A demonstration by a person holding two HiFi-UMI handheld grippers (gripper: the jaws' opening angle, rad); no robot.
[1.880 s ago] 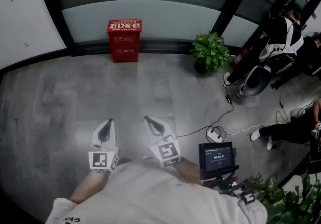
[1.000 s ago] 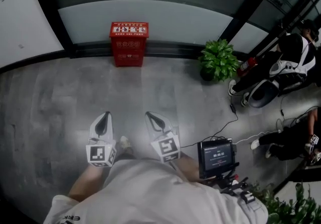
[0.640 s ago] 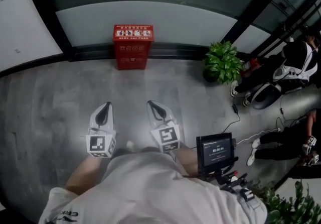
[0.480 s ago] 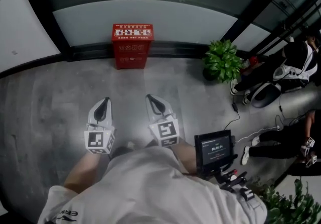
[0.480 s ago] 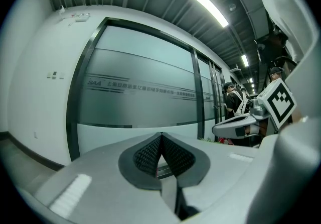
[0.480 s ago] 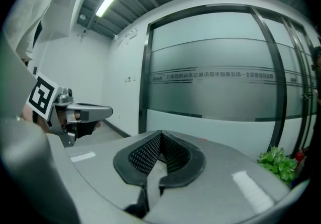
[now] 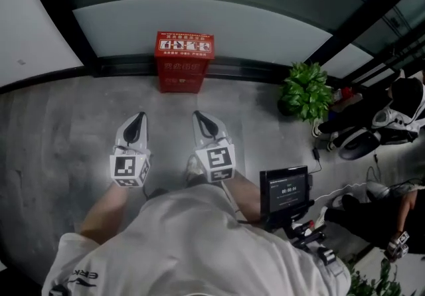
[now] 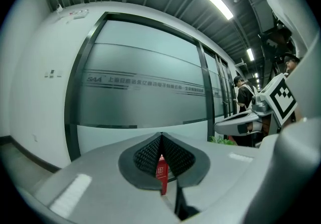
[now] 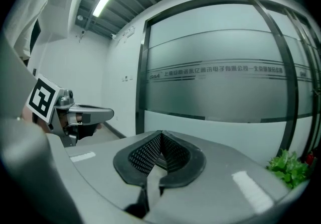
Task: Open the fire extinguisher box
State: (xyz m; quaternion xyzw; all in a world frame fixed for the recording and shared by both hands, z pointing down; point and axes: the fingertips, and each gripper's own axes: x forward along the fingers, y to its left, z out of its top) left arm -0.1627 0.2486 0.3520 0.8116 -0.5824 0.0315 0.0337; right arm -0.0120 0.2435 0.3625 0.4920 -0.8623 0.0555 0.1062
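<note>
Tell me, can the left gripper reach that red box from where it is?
Probably not yet: the left gripper is well apart from the red box, with a stretch of floor between them. Nothing blocks the way, though.

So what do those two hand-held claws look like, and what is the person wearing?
The left claw and right claw are pale grey shells tapering to points, with black dimpled pads. Each carries a black-and-white marker cube. The person wears a white short-sleeved shirt.
</note>
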